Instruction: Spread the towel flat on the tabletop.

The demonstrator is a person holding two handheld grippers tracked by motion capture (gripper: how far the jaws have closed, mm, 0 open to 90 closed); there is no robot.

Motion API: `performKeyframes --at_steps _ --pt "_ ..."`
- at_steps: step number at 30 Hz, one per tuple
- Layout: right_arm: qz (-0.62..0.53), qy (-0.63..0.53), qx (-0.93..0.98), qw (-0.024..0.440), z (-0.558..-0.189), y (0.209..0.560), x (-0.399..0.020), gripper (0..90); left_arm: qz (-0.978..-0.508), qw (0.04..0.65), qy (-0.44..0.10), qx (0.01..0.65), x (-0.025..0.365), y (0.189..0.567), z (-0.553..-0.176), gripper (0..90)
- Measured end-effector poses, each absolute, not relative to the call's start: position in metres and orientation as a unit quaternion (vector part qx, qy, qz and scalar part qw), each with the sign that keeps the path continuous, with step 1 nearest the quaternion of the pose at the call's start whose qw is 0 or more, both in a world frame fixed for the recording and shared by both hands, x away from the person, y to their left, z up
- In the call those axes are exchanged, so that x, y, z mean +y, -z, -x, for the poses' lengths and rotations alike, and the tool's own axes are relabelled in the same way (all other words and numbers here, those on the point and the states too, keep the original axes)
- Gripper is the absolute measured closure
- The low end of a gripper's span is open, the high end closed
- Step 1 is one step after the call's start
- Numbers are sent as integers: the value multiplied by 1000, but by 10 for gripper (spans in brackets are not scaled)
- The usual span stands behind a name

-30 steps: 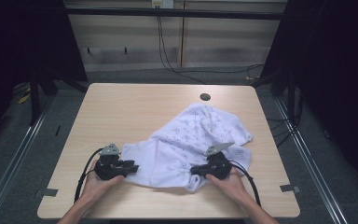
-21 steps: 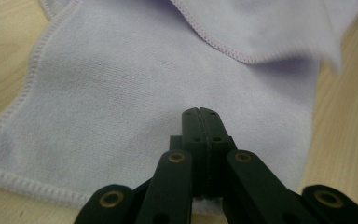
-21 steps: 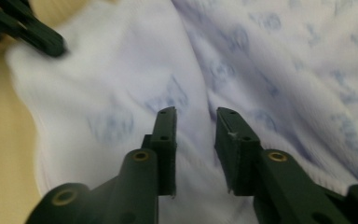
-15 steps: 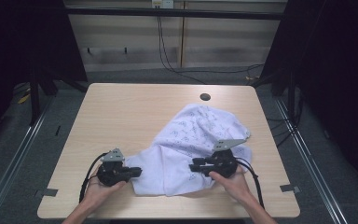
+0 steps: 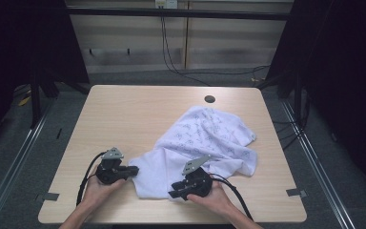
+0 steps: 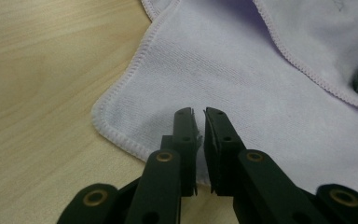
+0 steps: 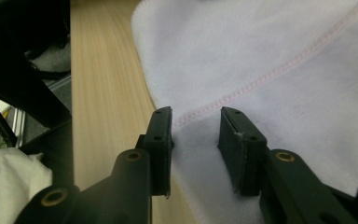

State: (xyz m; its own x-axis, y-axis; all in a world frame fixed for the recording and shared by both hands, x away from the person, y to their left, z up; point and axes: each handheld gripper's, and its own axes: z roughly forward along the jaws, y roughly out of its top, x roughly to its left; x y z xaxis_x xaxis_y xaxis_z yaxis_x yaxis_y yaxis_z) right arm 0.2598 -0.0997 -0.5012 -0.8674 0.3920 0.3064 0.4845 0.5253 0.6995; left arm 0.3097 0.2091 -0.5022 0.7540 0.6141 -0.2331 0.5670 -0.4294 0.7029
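A white, faintly patterned cloth with stitched hems [image 5: 205, 145] lay rumpled on the pale wooden table [image 5: 138, 112], spread from the near middle out toward the far right, with nothing yet squared or folded. At its near left corner the left gripper [image 5: 132, 170] was seen pinched down: in the left gripper view the black jaws had just been closing and stood almost together over the hemmed corner [image 6: 121, 135], a sliver of fabric apparently caught between them, so that grip was judged made. The right gripper [image 5: 175, 194] was set low on the cloth's near edge; its jaws had just been opening and stood apart astride a pink-stitched seam [image 7: 261, 77], fabric lying between them but not pressed. One corner was taken as secured, the second hold as let go and waiting to be retaken. The spreading or folding itself was judged wholly undone.
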Motion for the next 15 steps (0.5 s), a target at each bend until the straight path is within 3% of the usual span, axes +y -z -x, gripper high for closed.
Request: performKeyframes --at_steps 2,5,9,10,11,12,15 --pt "244 425 -870 52 -258 503 -99 611 -844 404 -30 350 209 502 -310 828" --pt "232 431 -871 42 -251 504 -95 497 -844 403 -31 352 210 502 -311 815" --pt "205 417 -885 -1 -243 503 -90 507 -844 403 -33 352 210 502 -310 802" --pt "203 414 -887 -14 -242 503 -89 566 -844 403 -32 352 210 502 -310 797" --pt "209 408 -888 -33 -241 502 -89 696 -844 403 -33 352 210 502 -310 796" --pt "209 408 -888 -33 -241 502 -89 696 -845 403 -34 351 210 502 -311 796" --pt "227 406 -885 -22 -248 501 -93 823 -845 402 -36 351 212 502 -311 796"
